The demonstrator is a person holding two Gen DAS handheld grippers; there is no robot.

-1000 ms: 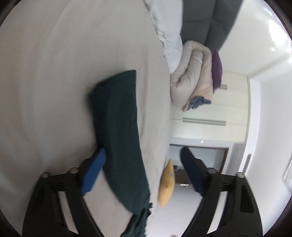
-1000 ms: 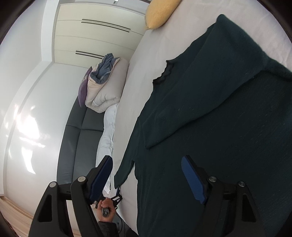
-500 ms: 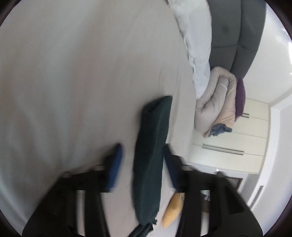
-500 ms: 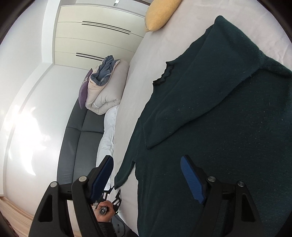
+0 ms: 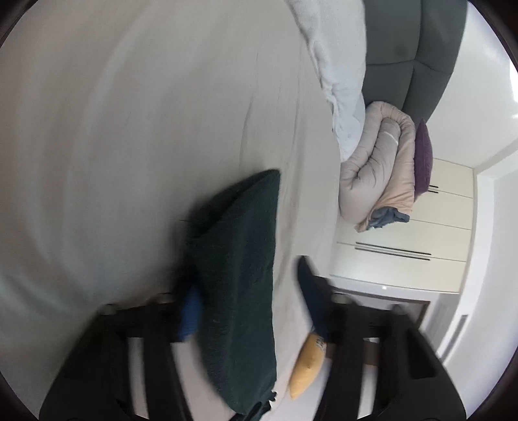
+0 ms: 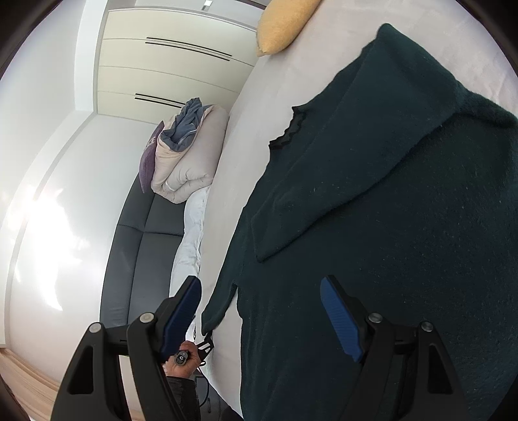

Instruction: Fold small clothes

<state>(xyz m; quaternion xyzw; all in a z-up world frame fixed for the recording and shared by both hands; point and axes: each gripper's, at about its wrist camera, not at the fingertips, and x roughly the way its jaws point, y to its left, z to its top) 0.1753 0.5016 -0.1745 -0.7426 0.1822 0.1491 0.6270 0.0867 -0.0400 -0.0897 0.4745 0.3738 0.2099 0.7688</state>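
A home bedroom: sheeted bed (image 5: 129, 145), rolled duvet (image 5: 378, 168), padded headboard (image 5: 411, 42), built-in wardrobe (image 6: 168, 68).

A pale bed (image 5: 129, 145) fills most of the view. At its edge lie a rolled duvet (image 5: 378, 168), a purple pillow (image 5: 423, 162), a white blanket (image 5: 340, 64) and a yellow cushion (image 6: 281, 22). Beyond the bed stand a grey headboard (image 5: 411, 39) and a cream wardrobe (image 6: 168, 68).

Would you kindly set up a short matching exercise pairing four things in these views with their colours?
Things:
1. sweater
2. cushion
3. headboard
4. gripper pads

Colours:
A. yellow
B. blue
C. dark green
D. grey

Pairs: 1-C, 2-A, 3-D, 4-B
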